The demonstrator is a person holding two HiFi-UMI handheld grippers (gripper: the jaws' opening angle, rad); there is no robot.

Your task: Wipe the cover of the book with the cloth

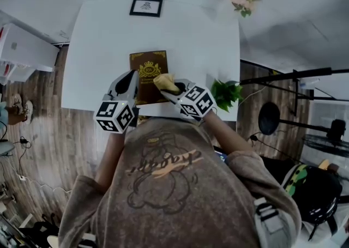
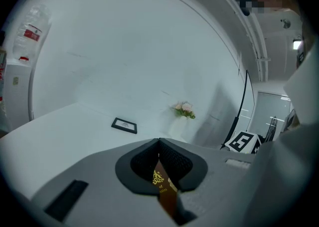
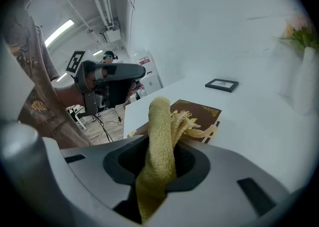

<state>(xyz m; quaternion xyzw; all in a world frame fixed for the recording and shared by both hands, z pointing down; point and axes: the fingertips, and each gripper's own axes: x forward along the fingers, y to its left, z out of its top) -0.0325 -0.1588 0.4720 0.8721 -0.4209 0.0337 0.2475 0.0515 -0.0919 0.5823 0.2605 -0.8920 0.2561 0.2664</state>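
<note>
The left hand-held gripper (image 1: 130,78) is clamped on the book (image 1: 148,67) edge. The right hand-held gripper (image 1: 173,93) pinches the cloth (image 1: 166,82). Both sit close together, tips angled inward.

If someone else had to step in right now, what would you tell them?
Left gripper: shut on the left edge of the book, steadying it on the white table.
Right gripper: shut on the yellow cloth, held over the book's near right corner.
Done: book and cloth both gripped.
Left: wiping the cover; how much is wiped cannot be told.
</note>
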